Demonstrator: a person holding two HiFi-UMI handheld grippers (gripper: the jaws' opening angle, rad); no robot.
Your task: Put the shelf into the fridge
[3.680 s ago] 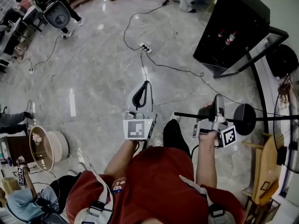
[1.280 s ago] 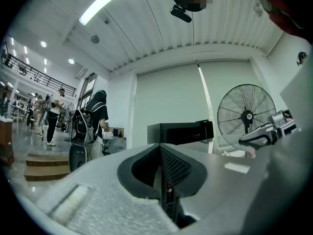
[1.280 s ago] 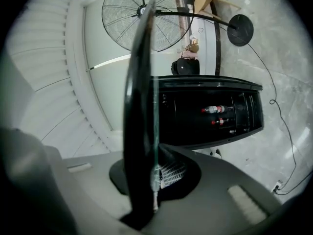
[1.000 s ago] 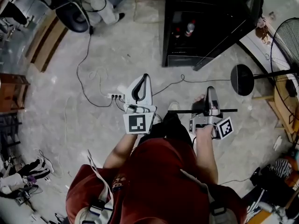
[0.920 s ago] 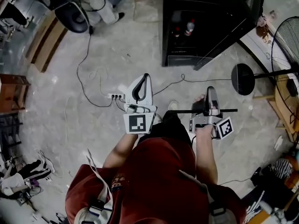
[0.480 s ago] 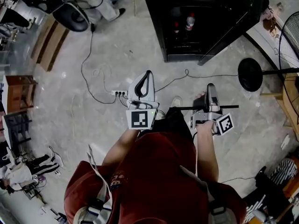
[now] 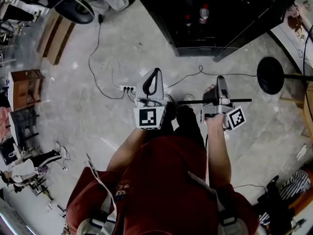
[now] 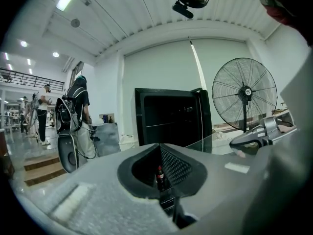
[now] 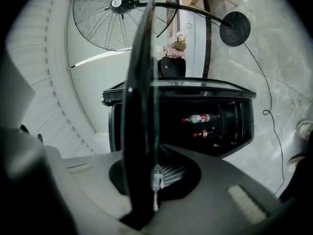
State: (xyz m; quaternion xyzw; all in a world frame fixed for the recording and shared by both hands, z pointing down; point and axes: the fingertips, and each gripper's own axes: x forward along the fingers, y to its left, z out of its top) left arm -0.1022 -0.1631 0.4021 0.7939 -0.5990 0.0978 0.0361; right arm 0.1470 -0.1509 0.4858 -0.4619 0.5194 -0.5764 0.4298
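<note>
The shelf (image 7: 242, 100) was held short of the fridge (image 7: 225, 33), pinched edge-on in the right gripper (image 7: 221, 82). The left gripper (image 7: 153, 75) was pressed together, empty. Levelling and sliding in would likely be needed next.

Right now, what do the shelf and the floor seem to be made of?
The shelf looks like clear glass set in a dark rim, perhaps plastic. Seen edge-on, its thin pane is greenish and translucent. The floor seems to be polished stone or stone-look tile, since it shows pale grey veins and glossy reflections. The pictures cannot tell which of the two it is.
</note>
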